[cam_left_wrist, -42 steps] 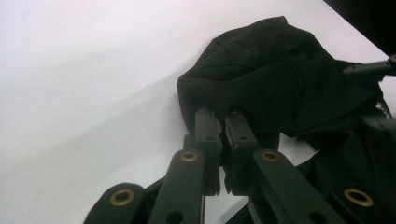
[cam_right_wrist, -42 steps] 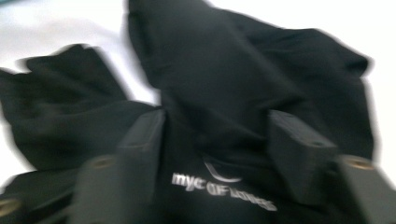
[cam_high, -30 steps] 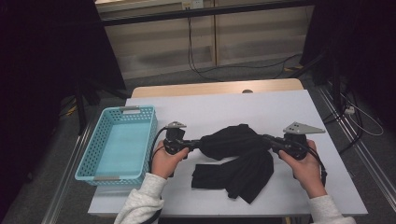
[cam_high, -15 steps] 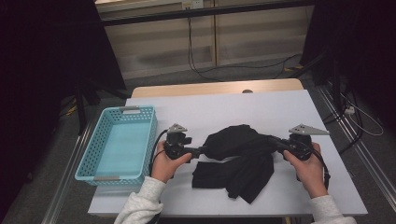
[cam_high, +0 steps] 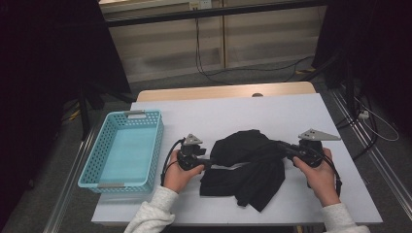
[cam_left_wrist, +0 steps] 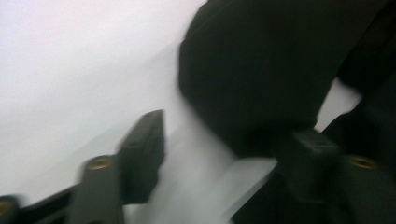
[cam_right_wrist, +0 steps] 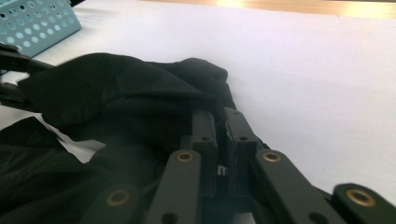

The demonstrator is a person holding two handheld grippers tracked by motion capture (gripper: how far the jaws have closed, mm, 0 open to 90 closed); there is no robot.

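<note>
A black cloth (cam_high: 248, 165) lies crumpled on the white table (cam_high: 233, 111). My right gripper (cam_high: 284, 146) is shut on a fold at the cloth's right side; in the right gripper view its jaws (cam_right_wrist: 219, 123) pinch the black fabric (cam_right_wrist: 116, 98). My left gripper (cam_high: 210, 162) sits low at the cloth's left edge. Its jaws have just been closing and stand apart in the blurred left gripper view (cam_left_wrist: 229, 151). There the cloth's edge (cam_left_wrist: 261, 84) reaches in beside the right-hand jaw, and the other jaw is over bare table.
A light blue plastic basket (cam_high: 158, 141) stands at the table's left side, its corner (cam_right_wrist: 37, 21) visible in the right gripper view. Bare white table stretches behind the cloth. Cables lie on the floor beyond the far edge.
The left gripper has let go of the cloth's left end, opened, and dropped lower toward the table. The cloth's left side has sagged. The right gripper has kept its grip and place.
</note>
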